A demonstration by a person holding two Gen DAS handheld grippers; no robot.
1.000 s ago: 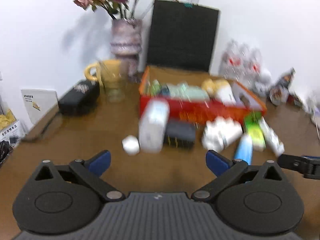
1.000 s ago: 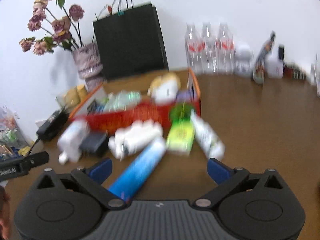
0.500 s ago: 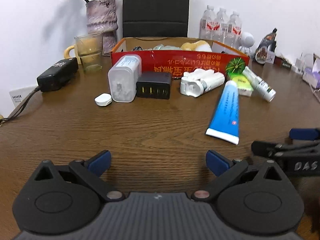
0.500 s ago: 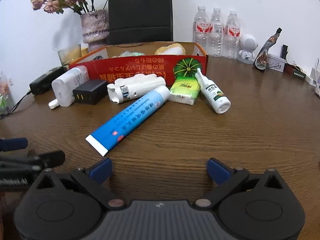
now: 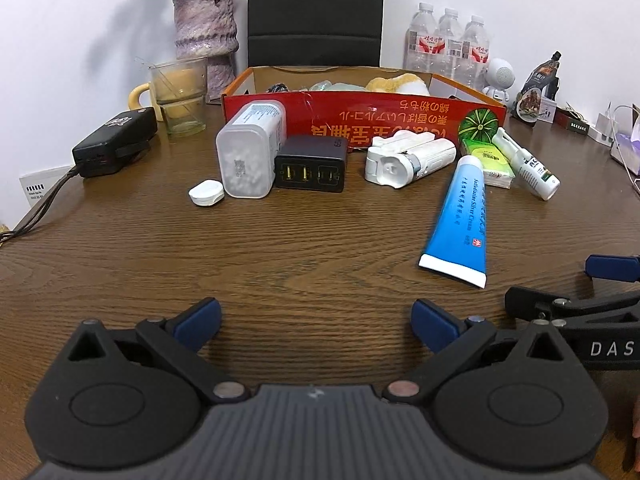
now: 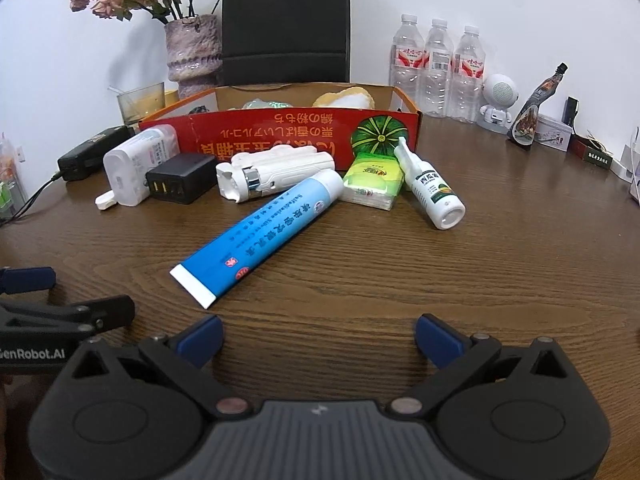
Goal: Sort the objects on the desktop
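A red cardboard box point(image 5: 360, 116) point(image 6: 280, 136) stands at the back of the wooden table with a few items inside. In front of it lie a clear pill container point(image 5: 250, 152), a small white cap point(image 5: 206, 193), a black USB charger point(image 5: 312, 162), a white folded device point(image 5: 408, 156), a blue cream tube point(image 5: 460, 216) point(image 6: 264, 228), a green tissue pack point(image 6: 374, 182) and a white spray bottle point(image 6: 430, 186). My left gripper point(image 5: 316, 320) is open and empty near the front edge. My right gripper point(image 6: 318, 336) is open and empty, just short of the tube's flat end.
A black power adapter point(image 5: 114, 142) with its cable lies at left. A glass cup point(image 5: 180, 94), a vase of flowers point(image 5: 206, 28) and a black bag point(image 5: 314, 12) stand behind the box. Water bottles point(image 6: 438, 68), a white figure point(image 6: 498, 102) and small boxes stand at back right.
Both grippers dropped low and pulled back toward the front of the table, then settled. The objects have not moved. Both stay open.
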